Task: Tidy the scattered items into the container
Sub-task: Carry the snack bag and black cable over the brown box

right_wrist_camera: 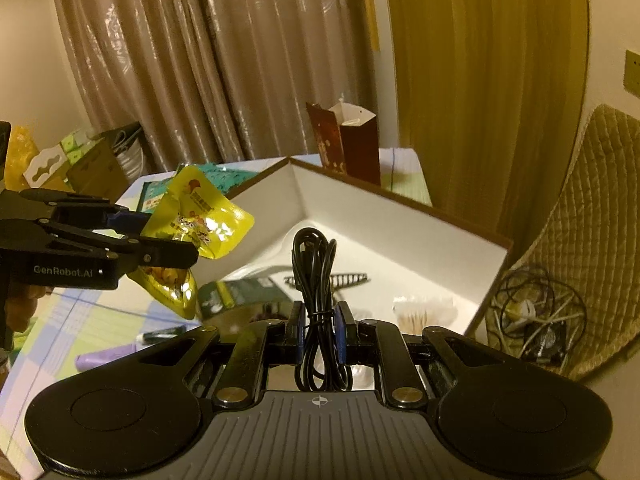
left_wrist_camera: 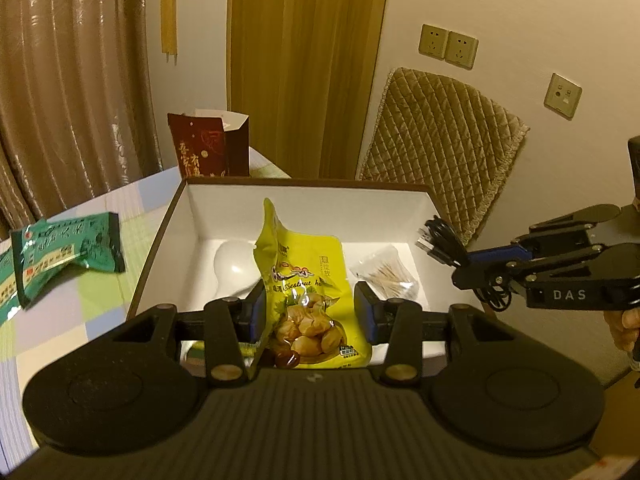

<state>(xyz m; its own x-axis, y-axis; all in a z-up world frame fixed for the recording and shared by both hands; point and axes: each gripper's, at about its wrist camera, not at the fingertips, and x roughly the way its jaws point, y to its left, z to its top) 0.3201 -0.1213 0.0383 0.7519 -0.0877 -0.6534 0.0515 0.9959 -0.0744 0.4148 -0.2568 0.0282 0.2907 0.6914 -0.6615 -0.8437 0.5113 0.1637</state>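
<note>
My left gripper (left_wrist_camera: 310, 312) is shut on a yellow chestnut snack bag (left_wrist_camera: 304, 280) and holds it above the near side of the open white box (left_wrist_camera: 312, 200). It also shows in the right wrist view (right_wrist_camera: 160, 236), with the bag (right_wrist_camera: 200, 216) left of the box (right_wrist_camera: 400, 220). My right gripper (right_wrist_camera: 320, 328) is shut on a bundled black USB cable (right_wrist_camera: 314, 264) above the box's near edge; it shows at the right in the left wrist view (left_wrist_camera: 460, 264), with the cable (left_wrist_camera: 442, 240) in it. Inside the box lie a white spoon (left_wrist_camera: 232, 264), a toothpick bag (left_wrist_camera: 386, 276) and a dark comb (right_wrist_camera: 332, 280).
A green packet (left_wrist_camera: 64, 252) lies on the checked tablecloth left of the box. A purple roll (right_wrist_camera: 108, 358) and a dark pen (right_wrist_camera: 164, 336) lie on the cloth. A dark red paper bag (left_wrist_camera: 208, 148) stands behind the box. A quilted chair (left_wrist_camera: 440, 140) stands to the right.
</note>
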